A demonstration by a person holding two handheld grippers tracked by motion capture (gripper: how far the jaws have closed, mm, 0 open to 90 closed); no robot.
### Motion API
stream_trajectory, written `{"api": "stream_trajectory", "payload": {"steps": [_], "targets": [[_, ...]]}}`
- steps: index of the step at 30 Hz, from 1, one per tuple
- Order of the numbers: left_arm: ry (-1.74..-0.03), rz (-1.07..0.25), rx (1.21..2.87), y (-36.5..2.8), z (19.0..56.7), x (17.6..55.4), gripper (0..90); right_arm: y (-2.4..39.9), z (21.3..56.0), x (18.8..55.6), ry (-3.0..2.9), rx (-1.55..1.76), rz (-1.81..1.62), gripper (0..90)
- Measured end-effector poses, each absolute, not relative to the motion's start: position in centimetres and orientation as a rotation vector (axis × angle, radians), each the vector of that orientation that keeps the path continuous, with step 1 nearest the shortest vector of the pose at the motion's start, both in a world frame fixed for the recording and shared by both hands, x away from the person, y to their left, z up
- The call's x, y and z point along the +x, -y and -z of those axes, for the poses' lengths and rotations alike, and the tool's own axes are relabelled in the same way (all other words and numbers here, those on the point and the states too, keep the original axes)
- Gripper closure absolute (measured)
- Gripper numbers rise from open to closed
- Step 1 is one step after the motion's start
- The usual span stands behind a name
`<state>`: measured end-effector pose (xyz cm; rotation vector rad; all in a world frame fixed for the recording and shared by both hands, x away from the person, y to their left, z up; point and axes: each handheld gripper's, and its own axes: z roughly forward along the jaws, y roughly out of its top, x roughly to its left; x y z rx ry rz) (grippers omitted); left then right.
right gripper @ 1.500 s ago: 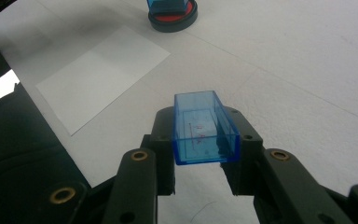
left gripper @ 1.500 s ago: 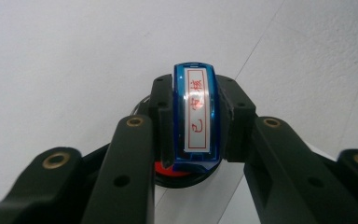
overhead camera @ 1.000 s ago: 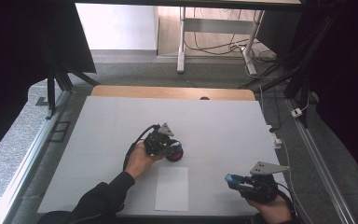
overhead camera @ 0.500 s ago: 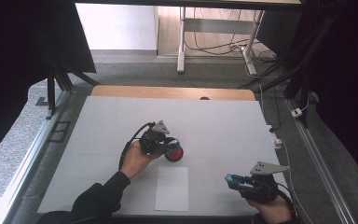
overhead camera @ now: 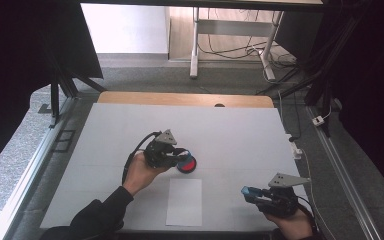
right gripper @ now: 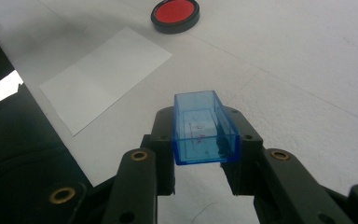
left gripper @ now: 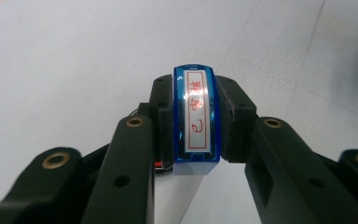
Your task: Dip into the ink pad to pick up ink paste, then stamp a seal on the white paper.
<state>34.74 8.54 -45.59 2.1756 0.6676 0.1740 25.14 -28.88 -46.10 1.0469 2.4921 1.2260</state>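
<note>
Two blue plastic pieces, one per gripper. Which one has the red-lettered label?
The blue stamp in the left gripper: white label, red characters. The right gripper holds an empty clear blue cap.

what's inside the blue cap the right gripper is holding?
Nothing. The right gripper clamps a clear blue cap, open side up, and it looks hollow. Faint red marks show on its floor, unreadable. The parts of its side walls behind the jaws are covered.

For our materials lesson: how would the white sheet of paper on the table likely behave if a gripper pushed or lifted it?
The white sheet of paper lies flat and thin on the table, so it is probably very light and floppy. Pushed, it would likely slide or buckle. Its flat edges give jaws little to grip.
</note>
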Motion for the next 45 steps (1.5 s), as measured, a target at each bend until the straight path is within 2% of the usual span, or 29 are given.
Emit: {"api": "stream_trajectory", "payload": {"steps": [28,45], "targets": [[-0.627,-0.147,2.142,-9.7,43.7,32.0,70.2,28.8,46.1,25.1,-2.494,1.037,-1.229,67.9],[-0.608,-0.124,2.156,-9.3,44.1,30.0,70.2,28.8,46.1,25.1,-2.495,1.032,-1.226,67.9]]}}
